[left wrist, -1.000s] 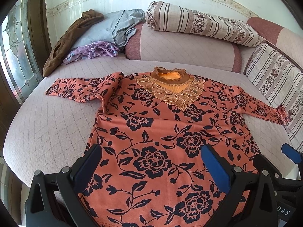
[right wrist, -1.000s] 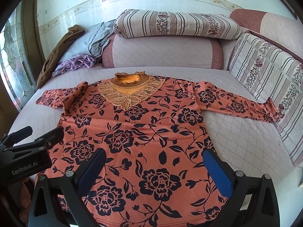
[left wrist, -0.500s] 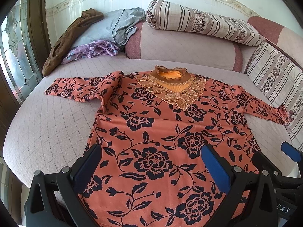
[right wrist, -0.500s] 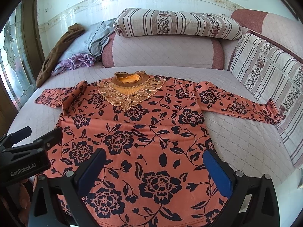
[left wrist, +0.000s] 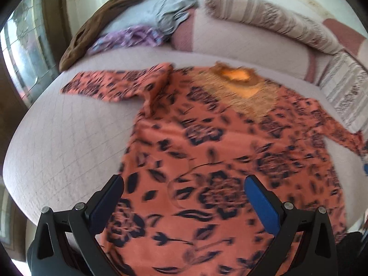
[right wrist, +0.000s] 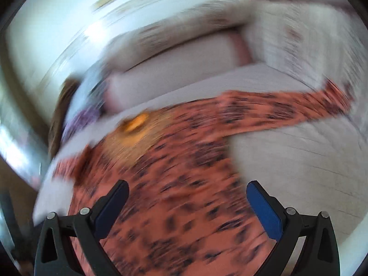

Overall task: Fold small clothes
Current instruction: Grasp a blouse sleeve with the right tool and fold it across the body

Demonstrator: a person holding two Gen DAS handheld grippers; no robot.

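The orange floral top (left wrist: 207,151) is laid flat, front up, on the quilted bed (left wrist: 69,142), its gold lace collar (left wrist: 239,80) toward the cushions and both sleeves stretched out sideways; no fold has yet been made in it. Against the views of half a second ago, both cameras have been swung: the left view is now mildly smeared and drawn nearer the left side of the garment, while the right view is heavily streaked and turned toward the right sleeve (right wrist: 283,110), which now crosses its upper field. From this it is judged that the first fold is being started, each side being approached for a sleeve or side edge. The left hand-held gripper (left wrist: 184,200) is spread wide with nothing between its fingers, and the right hand-held gripper (right wrist: 187,203) is likewise spread and empty, both held above the lower cloth. No container is to be seen; only a heap of other clothes (left wrist: 138,30) is piled at the far left corner beside a striped bolster (left wrist: 264,20).
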